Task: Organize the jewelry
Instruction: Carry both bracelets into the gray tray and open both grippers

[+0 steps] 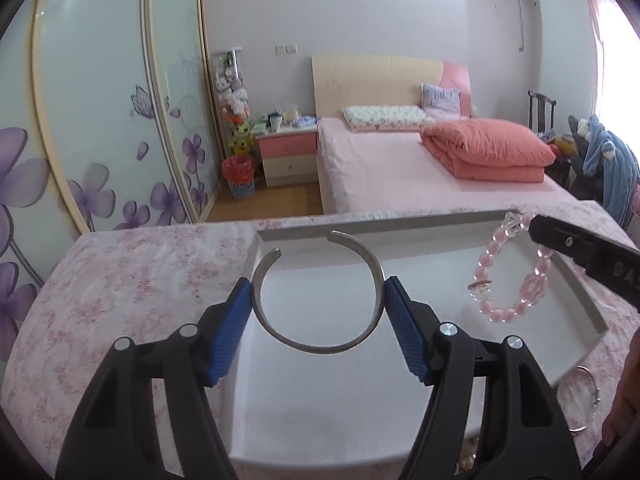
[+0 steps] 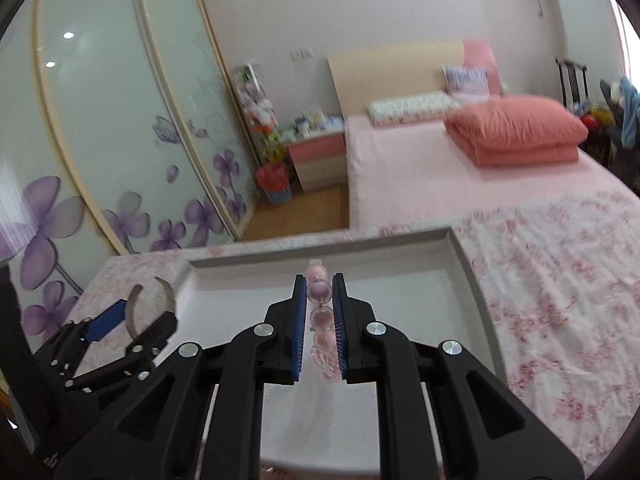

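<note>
Tray: white shallow tray [image 1: 500, 220] lies on the floral-cloth tabletop [image 1: 120, 280]; its raised rim looks meant to keep loose pieces from sliding off.
Left tongs: left tongs [image 1: 318, 300] stand fairly wide, blue pads pressed on the 2 outer sides of the silver cuff bangle [image 1: 316, 346], held across its width with the gap facing away, above the tray's left part.
Right tongs: right tongs [image 2: 320, 320] are nearly pressed together, pinching 1 stretch of the pink bead bracelet [image 1: 508, 276]; the rest of the loop hangs free below, over the tray's right part.
Spacing: the 2 pieces are apart, likely so each gets its own spot.
Still outside: 1 thin silver ring bangle [image 1: 580, 400] lies on the cloth just beside the tray's near right corner.
Stage: judged mid-task, both pieces carried over the tray and not yet set down.
Risk: beads may swing when released.
</note>
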